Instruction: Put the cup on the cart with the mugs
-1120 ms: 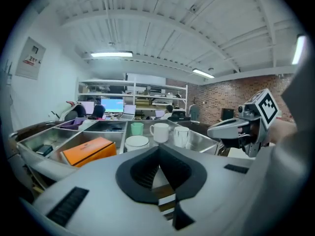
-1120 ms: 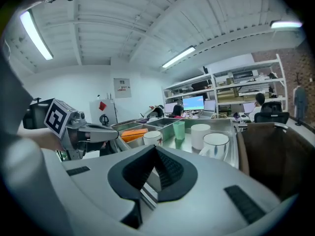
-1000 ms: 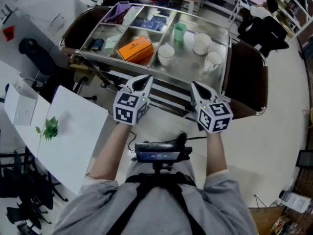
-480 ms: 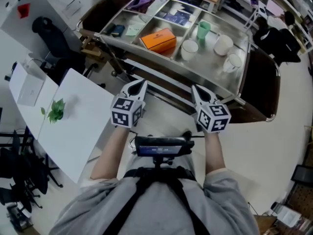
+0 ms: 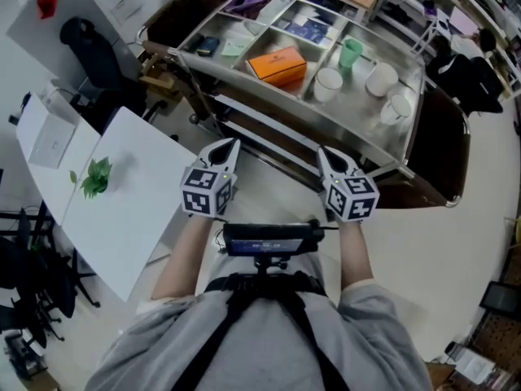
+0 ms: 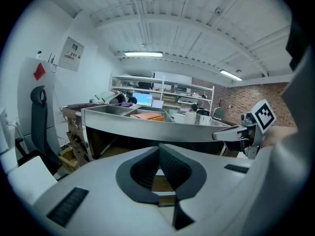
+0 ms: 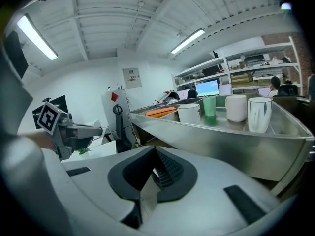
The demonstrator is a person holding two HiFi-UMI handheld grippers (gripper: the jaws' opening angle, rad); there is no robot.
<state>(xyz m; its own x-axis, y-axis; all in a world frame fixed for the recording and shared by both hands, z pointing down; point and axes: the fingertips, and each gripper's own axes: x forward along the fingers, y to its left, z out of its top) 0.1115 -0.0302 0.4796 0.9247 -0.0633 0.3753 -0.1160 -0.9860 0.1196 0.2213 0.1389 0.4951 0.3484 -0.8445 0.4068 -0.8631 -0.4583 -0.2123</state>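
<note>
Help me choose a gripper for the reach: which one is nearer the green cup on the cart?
Right. The right gripper hangs short of the cart, nearly in line with the green cup; the left gripper is farther, off to the cup's left.

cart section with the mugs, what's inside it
Three white mugs and a green cup, all standing upright. Whether anything is inside them can't be made out.

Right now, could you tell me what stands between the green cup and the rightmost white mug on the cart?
Another white mug stands between them; the right gripper view shows the three in a row.
</note>
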